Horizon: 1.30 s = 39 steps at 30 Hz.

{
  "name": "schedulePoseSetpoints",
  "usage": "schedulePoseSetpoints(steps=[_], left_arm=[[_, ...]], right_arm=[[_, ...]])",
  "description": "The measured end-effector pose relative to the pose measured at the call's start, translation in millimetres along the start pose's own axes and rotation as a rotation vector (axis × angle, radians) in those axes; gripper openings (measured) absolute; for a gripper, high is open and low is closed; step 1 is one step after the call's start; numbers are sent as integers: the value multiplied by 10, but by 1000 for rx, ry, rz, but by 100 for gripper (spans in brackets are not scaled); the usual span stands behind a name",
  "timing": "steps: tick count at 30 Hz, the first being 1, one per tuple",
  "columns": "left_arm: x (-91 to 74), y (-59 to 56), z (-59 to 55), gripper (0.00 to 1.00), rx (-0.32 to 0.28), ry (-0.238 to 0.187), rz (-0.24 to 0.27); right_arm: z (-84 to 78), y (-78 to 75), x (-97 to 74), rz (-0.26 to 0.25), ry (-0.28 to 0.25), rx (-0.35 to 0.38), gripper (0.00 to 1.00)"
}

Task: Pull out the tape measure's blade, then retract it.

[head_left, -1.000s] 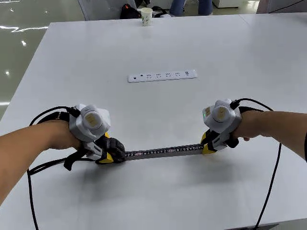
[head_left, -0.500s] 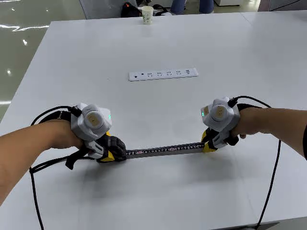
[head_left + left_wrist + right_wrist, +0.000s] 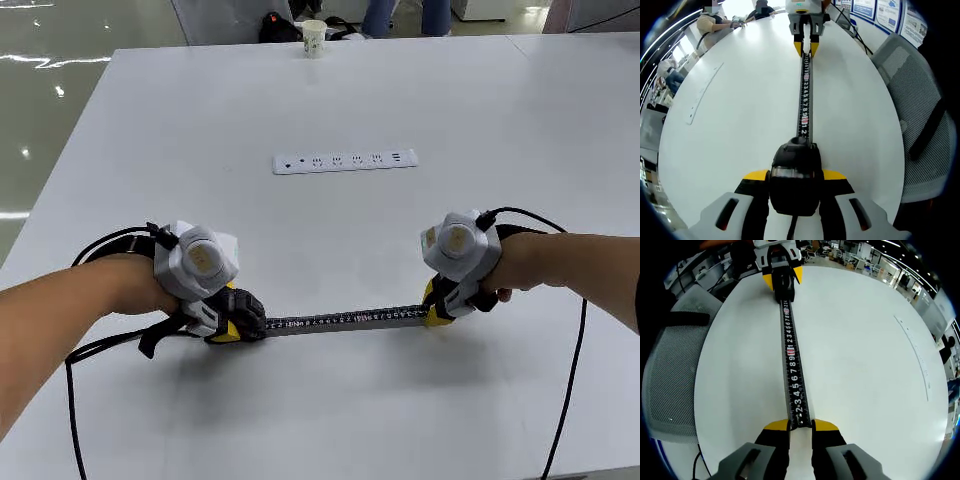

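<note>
The tape measure's case (image 3: 796, 172) is squeezed tight in the left gripper (image 3: 232, 322). The right gripper (image 3: 801, 426) is pinching the tip of the blade (image 3: 792, 365), and both are on the table (image 3: 450, 100) on the near side of the power strip (image 3: 345, 160). The blade runs in a straight line between them, the same way the power strip runs, so to send it back in the right gripper likely has to slide along that line toward the case.

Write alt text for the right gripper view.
The right hand-held gripper pinches the end of the numbered blade, which runs straight across the white table to the tape measure case clamped in the left hand-held gripper.
</note>
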State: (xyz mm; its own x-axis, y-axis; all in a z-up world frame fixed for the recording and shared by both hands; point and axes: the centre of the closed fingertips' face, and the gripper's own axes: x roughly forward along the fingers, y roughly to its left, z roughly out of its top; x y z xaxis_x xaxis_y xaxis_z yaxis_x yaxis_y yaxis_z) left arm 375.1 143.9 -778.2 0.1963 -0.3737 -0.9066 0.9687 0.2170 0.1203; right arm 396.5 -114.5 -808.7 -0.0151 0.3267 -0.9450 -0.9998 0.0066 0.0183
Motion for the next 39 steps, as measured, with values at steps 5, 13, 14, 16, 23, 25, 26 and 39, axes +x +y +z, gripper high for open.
schedulePoseSetpoints(steps=[5, 13, 14, 16, 23, 25, 26, 39], left_arm=[[-34, 40, -27, 34, -10, 2, -3], [-100, -3, 8, 47, -36, 7, -9], [-103, -14, 17, 48, -46, 2, -13], [-103, -38, 24, 51, -57, -2, -23], [-90, -121, 30, 60, -107, -19, -56], [-94, -110, 23, 63, -117, -23, -57], [-95, -111, 22, 64, -124, -23, -56], [-136, -293, 54, 87, -161, -49, -117]], right_arm=[[-4, 11, -2, 1, 23, -41, 18], [24, 31, -55, -2, 20, -48, 24], [18, 32, -55, -3, 22, -47, 24], [10, 37, -57, -3, 24, -45, 26], [-19, 71, -69, -1, 31, -32, 30], [-10, 76, -74, -2, 25, -15, 32], [-11, 78, -76, -1, 23, -7, 33], [26, 176, -80, 28, 16, -8, 54]])
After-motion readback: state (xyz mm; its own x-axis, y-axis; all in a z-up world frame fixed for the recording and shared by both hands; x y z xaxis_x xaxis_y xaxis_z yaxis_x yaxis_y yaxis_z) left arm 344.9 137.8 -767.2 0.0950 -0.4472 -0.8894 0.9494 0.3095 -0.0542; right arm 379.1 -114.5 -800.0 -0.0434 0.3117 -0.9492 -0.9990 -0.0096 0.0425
